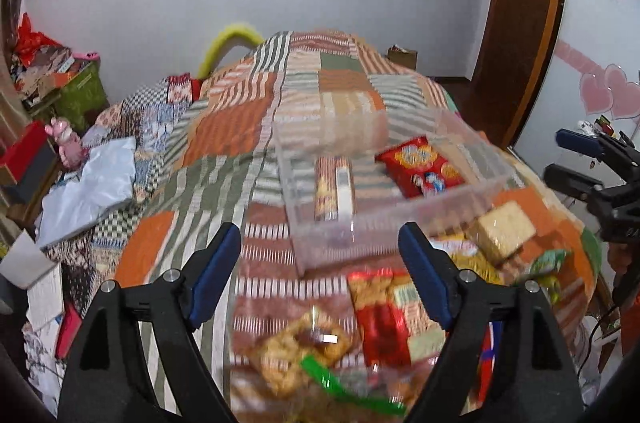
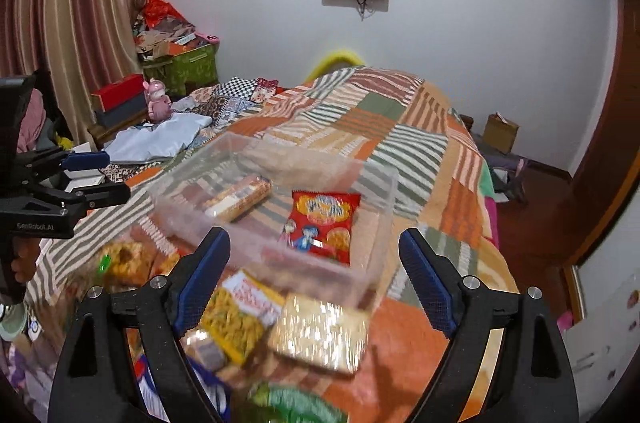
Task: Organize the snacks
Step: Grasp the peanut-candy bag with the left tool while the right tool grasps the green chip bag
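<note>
Clear bin [image 1: 384, 223] lies just beyond the left tool's [image 1: 320, 263] spread, empty jaws.

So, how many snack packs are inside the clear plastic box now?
2: a long striped biscuit roll at its left, a red crinkly snack bag at its right. None seems hidden.

Only one piece of lettering can be read — "SenRobot.AI", printed in pale letters on the black body of the left gripper [image 2: 96, 179], seen at the left edge of the right wrist view. The red snack packet [image 2: 322, 226] inside the clear plastic box [image 2: 384, 207] bears yellow characters across its top, but they are too blurred to make out. The other wrappers on the patchwork bedspread [image 2: 400, 143] carry print as well — all of it smeared by blur and unreadable.
</note>
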Motion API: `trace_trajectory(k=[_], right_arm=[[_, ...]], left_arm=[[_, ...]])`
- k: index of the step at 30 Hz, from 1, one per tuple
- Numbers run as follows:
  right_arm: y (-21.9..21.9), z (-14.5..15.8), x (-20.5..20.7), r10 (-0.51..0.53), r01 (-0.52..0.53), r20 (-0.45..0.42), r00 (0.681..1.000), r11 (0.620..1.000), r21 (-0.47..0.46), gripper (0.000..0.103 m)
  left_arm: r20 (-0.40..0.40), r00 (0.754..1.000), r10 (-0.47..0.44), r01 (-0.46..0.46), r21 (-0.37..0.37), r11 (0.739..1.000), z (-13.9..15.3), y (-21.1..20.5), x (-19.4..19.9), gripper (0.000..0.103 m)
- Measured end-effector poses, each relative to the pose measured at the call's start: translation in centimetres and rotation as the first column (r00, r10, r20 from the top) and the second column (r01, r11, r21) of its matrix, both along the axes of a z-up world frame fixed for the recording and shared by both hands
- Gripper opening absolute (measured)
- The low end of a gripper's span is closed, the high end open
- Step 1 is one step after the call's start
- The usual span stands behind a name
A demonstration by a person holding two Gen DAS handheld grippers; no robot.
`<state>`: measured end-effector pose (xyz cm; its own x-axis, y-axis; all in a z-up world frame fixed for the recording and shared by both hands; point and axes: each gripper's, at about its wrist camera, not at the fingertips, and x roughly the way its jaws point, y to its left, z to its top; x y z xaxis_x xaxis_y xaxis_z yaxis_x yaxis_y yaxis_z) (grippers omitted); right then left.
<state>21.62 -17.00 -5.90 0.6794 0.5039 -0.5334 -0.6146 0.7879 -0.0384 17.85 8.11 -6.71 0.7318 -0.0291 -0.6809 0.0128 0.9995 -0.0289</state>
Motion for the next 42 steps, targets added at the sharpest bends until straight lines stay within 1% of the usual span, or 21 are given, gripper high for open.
trace_trajectory(k=[4,8,12,15,17,20,25,26,28,30,31,33,34,36,38,40,42], right_arm=[[-1.1,-1.3,-1.2,-0.024,0.024,-0.015,1.0,1.0,-0.003,0.085],[-2.3,-3.0,-2.2,-0.047,0.047,-0.043,0.998,0.999,-0.007,0.085],[-3.4,-4.8,-2.8,-0.062,0.063,-0.11,0.992,0.998,0.003,0.085],[-3.7,-5.8,-3.3,-0.073,0.073,-0.139,0.988,0.997,0.001,0.085],[-3.8,-6.5,-3.3,-0.082,0.083,-0.154,0.985,0.997,-0.004,0.085],[-3.9,-7.1,-3.4,-0.106,0.107,-0.165,0.981,0.994,-0.004,0.085],[-4.1,-7.5,-3.1,-0.122,0.128,-0.182,0.976,0.992,0.02,0.085],[-4.1,-7.6,-3.1,-0.122,0.128,-0.185,0.975,0.991,0.022,0.085],[-4.2,-7.8,-3.0,-0.121,0.129,-0.192,0.974,0.991,0.029,0.084],[-4.3,-8.0,-2.9,-0.114,0.123,-0.202,0.973,0.992,0.036,0.077],[-4.1,-8.0,-2.8,-0.11,0.119,-0.207,0.972,0.992,0.035,0.075],[-4.1,-8.2,-2.7,-0.104,0.115,-0.217,0.971,0.993,0.039,0.064],[-4.0,-8.2,-2.6,-0.1,0.113,-0.224,0.969,0.993,0.042,0.061],[-4.1,-8.3,-2.4,-0.107,0.121,-0.224,0.969,0.992,0.046,0.053],[-4.3,-8.3,-2.4,-0.11,0.126,-0.225,0.968,0.991,0.055,0.048],[-4.5,-8.3,-2.2,-0.109,0.129,-0.231,0.967,0.989,0.073,0.046],[-4.8,-8.3,-2.2,-0.105,0.129,-0.236,0.966,0.988,0.087,0.041]], left_arm=[[-0.052,0.999,0.013,-0.014,-0.011,1.0,-2.0,0.4,-1.3,0.081],[-0.096,0.995,0.021,-0.026,-0.046,0.999,-3.5,0.8,-2.4,0.081],[-0.147,0.989,0.03,-0.039,-0.053,0.998,-5.4,1.2,-2.8,0.081],[-0.184,0.982,0.038,-0.053,-0.075,0.996,-7.0,1.5,-2.9,0.081],[-0.195,0.98,0.043,-0.06,-0.078,0.995,-7.7,1.5,-3.0,0.083],[-0.174,0.983,0.05,-0.056,-0.032,0.998,-8.1,0.9,-3.4,0.086],[-0.18,0.982,0.054,-0.055,-0.002,0.998,-8.3,0.9,-3.0,0.088],[-0.185,0.981,0.06,-0.061,-0.001,0.998,-8.4,1.1,-2.8,0.088],[-0.219,0.974,0.061,-0.071,-0.039,0.997,-8.8,1.7,-2.2,0.088],[-0.237,0.969,0.064,-0.081,-0.066,0.994,-9.1,2.1,-1.9,0.088],[-0.237,0.97,0.059,-0.076,-0.063,0.995,-9.1,2.1,-1.8,0.088],[-0.242,0.969,0.047,-0.061,-0.051,0.997,-9.2,1.9,-1.7,0.088],[-0.248,0.968,0.039,-0.053,-0.05,0.997,-9.3,1.9,-1.6,0.088],[-0.268,0.963,0.031,-0.051,-0.068,0.996,-9.8,2.0,-1.3,0.087],[-0.277,0.96,0.031,-0.059,-0.093,0.994,-10.1,2.2,-1.0,0.084],[-0.268,0.963,0.035,-0.062,-0.095,0.994,-10.0,2.3,-1.0,0.083],[-0.258,0.965,0.039,-0.065,-0.094,0.993,-9.9,2.3,-1.1,0.083]])
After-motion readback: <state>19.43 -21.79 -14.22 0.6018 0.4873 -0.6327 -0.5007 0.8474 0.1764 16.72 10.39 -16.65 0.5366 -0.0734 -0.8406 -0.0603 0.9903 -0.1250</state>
